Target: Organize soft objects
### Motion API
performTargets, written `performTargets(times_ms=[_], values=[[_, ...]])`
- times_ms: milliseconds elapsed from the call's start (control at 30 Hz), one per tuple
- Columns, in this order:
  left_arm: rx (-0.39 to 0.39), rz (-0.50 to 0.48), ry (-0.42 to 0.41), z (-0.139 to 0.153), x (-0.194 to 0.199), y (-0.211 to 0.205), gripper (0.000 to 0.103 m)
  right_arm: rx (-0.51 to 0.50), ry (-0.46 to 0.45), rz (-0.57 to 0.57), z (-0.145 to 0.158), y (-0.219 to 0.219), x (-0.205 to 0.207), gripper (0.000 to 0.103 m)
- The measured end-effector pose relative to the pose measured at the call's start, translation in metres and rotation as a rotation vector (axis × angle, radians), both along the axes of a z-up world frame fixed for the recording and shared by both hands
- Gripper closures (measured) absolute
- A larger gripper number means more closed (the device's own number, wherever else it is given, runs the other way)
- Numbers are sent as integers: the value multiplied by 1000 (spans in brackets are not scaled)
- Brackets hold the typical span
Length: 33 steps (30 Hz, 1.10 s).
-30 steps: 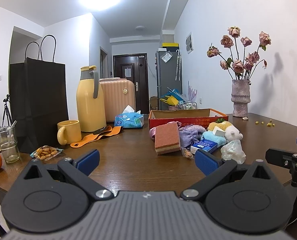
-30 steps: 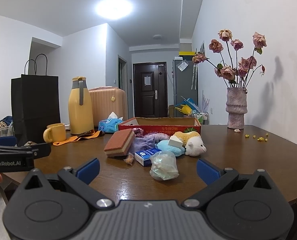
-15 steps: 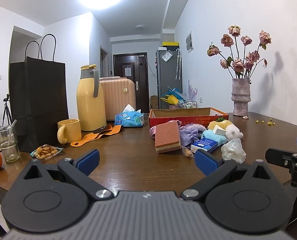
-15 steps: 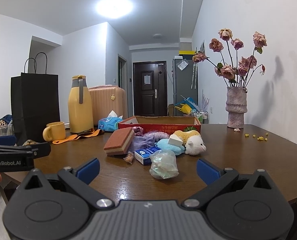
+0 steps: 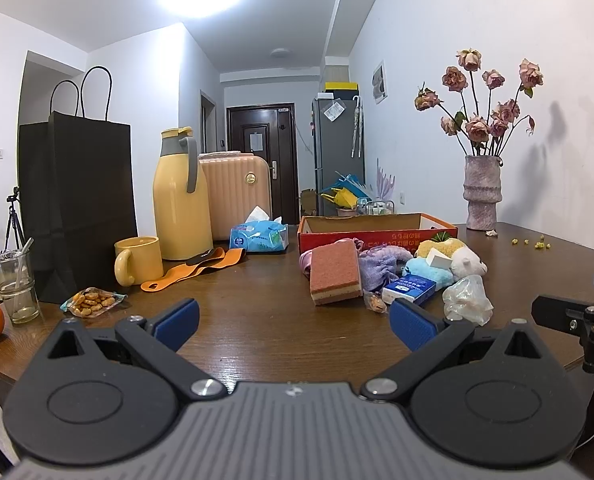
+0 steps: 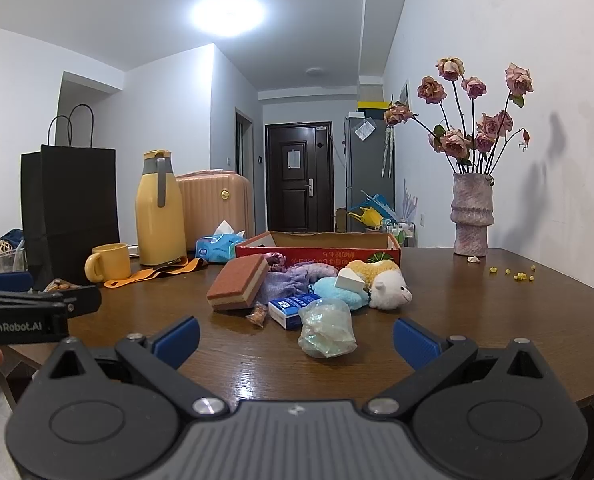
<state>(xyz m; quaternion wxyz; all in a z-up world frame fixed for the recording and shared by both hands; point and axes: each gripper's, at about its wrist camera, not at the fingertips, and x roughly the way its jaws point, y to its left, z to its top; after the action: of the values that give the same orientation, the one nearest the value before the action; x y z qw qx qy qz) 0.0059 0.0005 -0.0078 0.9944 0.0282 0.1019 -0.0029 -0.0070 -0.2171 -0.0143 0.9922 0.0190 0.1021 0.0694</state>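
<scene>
At the near worktop (image 6: 477, 320) edge, both the left gripper (image 5: 293, 316) and the right gripper (image 6: 295, 334) are hovering with fingers spread wide, holding nothing. Just ahead, the crumpled plastic bag (image 6: 327, 334) is sitting nearest: probably light and slippery, so pinch a bunched fold. Behind it, sponge (image 6: 239, 288), purple cloth (image 6: 289, 280) and plush sheep (image 6: 389, 290) are piling up before the red box (image 6: 317, 254); all look squashy, so grip mid-body.

The left tool (image 5: 293, 318) hangs wide open above the brown wooden surface (image 5: 257, 320), gripping nothing. Ahead and slightly right, a rust-red sponge block (image 5: 335, 276) leans beside a crumpled clear plastic bag (image 5: 467, 300).
</scene>
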Motion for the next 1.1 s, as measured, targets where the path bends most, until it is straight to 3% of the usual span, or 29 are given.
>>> performTargets(times_ms=[1100], values=[[6, 1, 7, -2, 2, -2, 0, -2, 1, 4, -3, 2, -1, 0]])
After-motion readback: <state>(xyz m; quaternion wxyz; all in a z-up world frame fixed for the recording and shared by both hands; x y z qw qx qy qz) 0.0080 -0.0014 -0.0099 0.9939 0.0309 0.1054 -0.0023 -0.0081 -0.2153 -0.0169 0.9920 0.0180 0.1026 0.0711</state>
